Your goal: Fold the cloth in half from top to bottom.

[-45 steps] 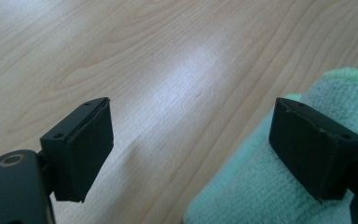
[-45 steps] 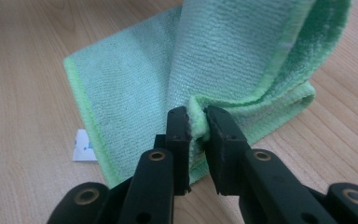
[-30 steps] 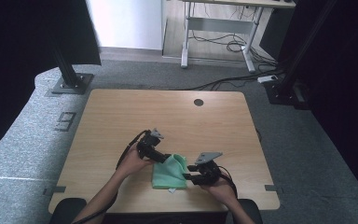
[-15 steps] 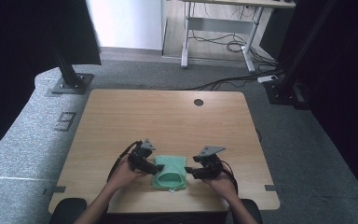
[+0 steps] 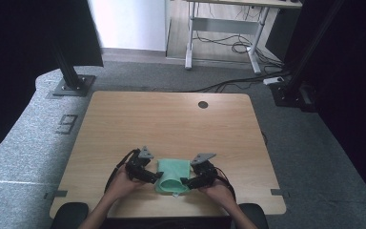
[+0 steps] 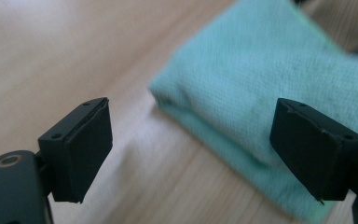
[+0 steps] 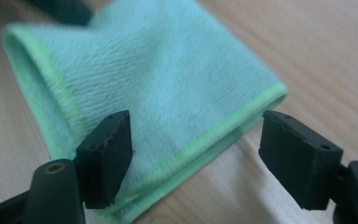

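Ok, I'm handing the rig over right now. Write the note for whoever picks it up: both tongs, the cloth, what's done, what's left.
Left tongs: open, holding nothing, set at the cloth's left edge, one jaw over bare wood and one in front of the cloth.
Right tongs: open, holding nothing, straddling a hemmed corner at the cloth's right side.
Green cloth: lies folded on the wooden table, near the front edge, between the two tongs.
Done: the cloth is folded over into a compact rectangle.
Left: probably one more fold or a tidy-up of the edges; grip the corners first, since neither tongs has closed on it.
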